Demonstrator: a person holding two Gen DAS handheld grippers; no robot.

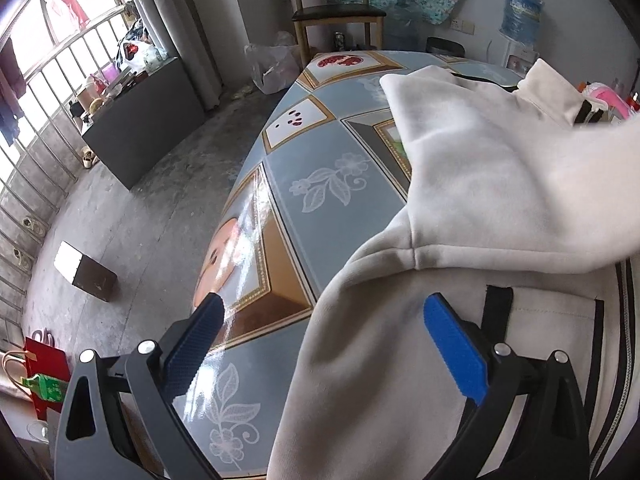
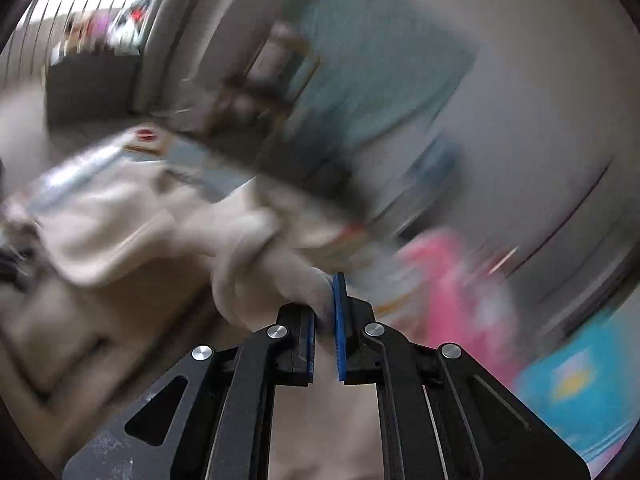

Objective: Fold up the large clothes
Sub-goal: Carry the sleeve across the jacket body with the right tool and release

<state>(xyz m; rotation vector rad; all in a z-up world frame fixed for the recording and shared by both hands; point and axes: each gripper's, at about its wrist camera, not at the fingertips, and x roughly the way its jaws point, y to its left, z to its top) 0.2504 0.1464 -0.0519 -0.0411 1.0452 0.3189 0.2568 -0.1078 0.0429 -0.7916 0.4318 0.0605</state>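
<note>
One cream fleece zip-up jacket [image 1: 472,184] with black-and-white striped trim was the only garment, spread on the desk [image 1: 320,160] with its glossy blue-grey picture-tile covering. Two claws were at work on it.

The left claw [image 1: 328,344] stood wide, nothing between its blue pads, pointing steeply down. Its right finger hovered over the jacket's body just ahead of the claw, its left finger over bare desk beside the garment's edge. It probably hung there to pin or take that edge once the fold came across.

The right claw [image 2: 326,312] was pinched narrow on a bunched twist of the same cream fabric, which rose from between its pads and ran ahead and to the left toward the rest of the jacket. The view was heavily smeared, so I cannot tell which part it held; a sleeve or cuff seems likely. In the left wrist view a broad band of cream fabric arched above and ahead of the left claw, lifted off the desk, likely the part being carried over for the fold.

Beyond the left claw, past the desk's far end, stood one wooden chair [image 1: 336,12] with a dark seat and, to its right, one blue water bottle [image 1: 520,12] on a dispenser. A pink item [image 2: 452,280] lay ahead and right of the right claw, too blurred to name.
</note>
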